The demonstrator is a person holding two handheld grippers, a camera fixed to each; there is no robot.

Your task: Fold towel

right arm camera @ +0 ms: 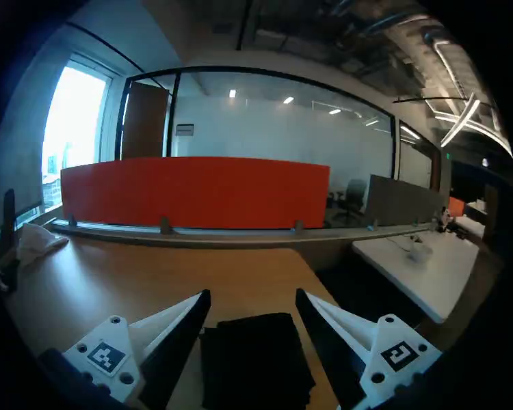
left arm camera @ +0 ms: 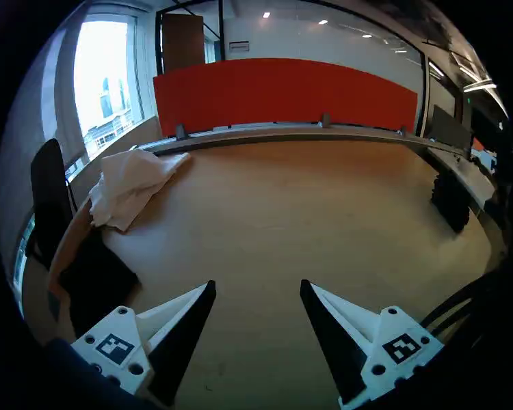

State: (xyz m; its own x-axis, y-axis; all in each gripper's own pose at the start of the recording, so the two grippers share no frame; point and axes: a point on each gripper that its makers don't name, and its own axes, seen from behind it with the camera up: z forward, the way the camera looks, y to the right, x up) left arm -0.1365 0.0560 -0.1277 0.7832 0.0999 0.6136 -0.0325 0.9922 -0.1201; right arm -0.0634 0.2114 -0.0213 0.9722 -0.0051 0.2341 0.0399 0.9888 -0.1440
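Note:
A crumpled white towel (left arm camera: 130, 186) lies at the far left of the wooden desk (left arm camera: 291, 212), near its back edge. My left gripper (left arm camera: 258, 301) hovers open over the bare desk, well short of the towel and to its right. In the right gripper view the same white towel (right arm camera: 36, 242) shows small at the far left. My right gripper (right arm camera: 251, 307) is open above a dark folded cloth (right arm camera: 256, 355) that lies flat on the desk (right arm camera: 154, 280) between and just beyond its fingers.
An orange divider panel (left arm camera: 284, 92) runs along the desk's back edge. A dark chair (left arm camera: 51, 198) stands at the left with dark cloth (left arm camera: 96, 273) near it. A black object (left arm camera: 451, 201) sits at the right edge. A white desk (right arm camera: 427, 273) stands to the right.

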